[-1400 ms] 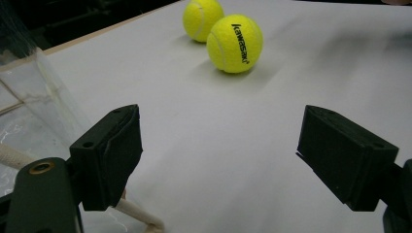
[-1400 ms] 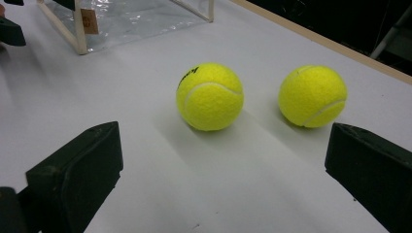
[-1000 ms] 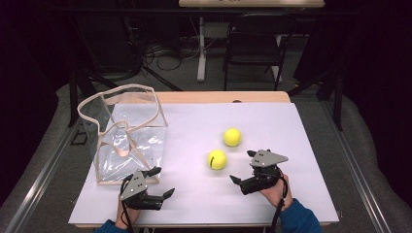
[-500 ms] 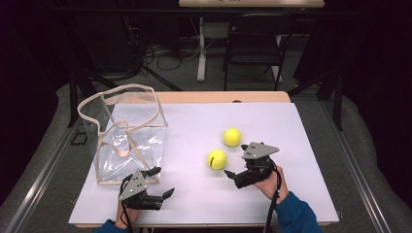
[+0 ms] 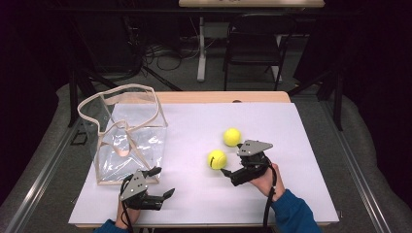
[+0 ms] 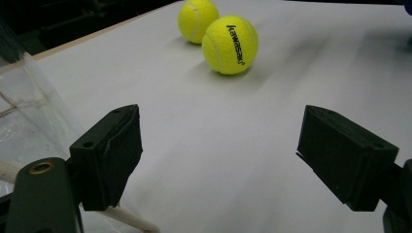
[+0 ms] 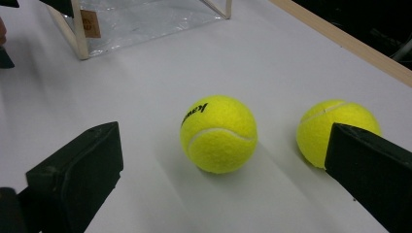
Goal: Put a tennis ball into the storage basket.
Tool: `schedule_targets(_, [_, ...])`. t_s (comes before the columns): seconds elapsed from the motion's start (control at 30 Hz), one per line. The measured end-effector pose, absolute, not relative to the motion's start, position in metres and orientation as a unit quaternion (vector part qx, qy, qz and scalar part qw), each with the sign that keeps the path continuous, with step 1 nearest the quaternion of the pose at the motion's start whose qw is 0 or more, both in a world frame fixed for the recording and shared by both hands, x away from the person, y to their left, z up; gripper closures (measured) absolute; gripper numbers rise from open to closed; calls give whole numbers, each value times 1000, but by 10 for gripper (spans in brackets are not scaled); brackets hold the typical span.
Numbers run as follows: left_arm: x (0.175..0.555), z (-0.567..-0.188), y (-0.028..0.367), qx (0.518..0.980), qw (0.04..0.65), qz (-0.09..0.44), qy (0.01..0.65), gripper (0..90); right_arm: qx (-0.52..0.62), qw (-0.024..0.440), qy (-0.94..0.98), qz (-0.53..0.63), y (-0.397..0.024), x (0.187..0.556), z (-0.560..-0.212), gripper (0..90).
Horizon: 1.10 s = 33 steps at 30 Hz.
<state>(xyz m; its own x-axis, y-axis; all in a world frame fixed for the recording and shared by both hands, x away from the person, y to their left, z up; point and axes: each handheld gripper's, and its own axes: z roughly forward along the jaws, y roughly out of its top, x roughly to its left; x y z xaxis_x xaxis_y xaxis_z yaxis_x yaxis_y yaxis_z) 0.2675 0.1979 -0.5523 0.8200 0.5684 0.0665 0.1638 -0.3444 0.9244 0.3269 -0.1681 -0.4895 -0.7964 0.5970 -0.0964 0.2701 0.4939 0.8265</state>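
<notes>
White covering spreads over your one desk (image 5: 301,126), which fills the middle of the high view. One clear plastic bag (image 5: 127,136) with cream trim stands at centre left; in your left gripper view it is cut off at the left edge and hard to make out. Two yellow tennis balls lie near mid-frame: the nearer ball (image 5: 216,159), printed with black lettering, and the farther ball (image 5: 232,137) just up and right of it, apart. In your right gripper view the farther ball is partly hidden behind the right jaw. You hold two tongs. Your left tongs (image 5: 160,183) sit at lower left, jaws spread wide on nothing. Your right tongs (image 5: 224,167), also spread wide and empty, have moved leftward since a second ago and now reach just beside the nearer ball.
</notes>
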Motion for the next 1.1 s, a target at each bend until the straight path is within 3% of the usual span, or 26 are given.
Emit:
schedule_targets(0.37, [267,-553,197,798,524,191,229,159,256,157,865,402,-151,346,-494,0])
schedule_targets(1.1, [267,-553,197,800,522,190,227,159,261,145,875,382,-133,361,-504,0])
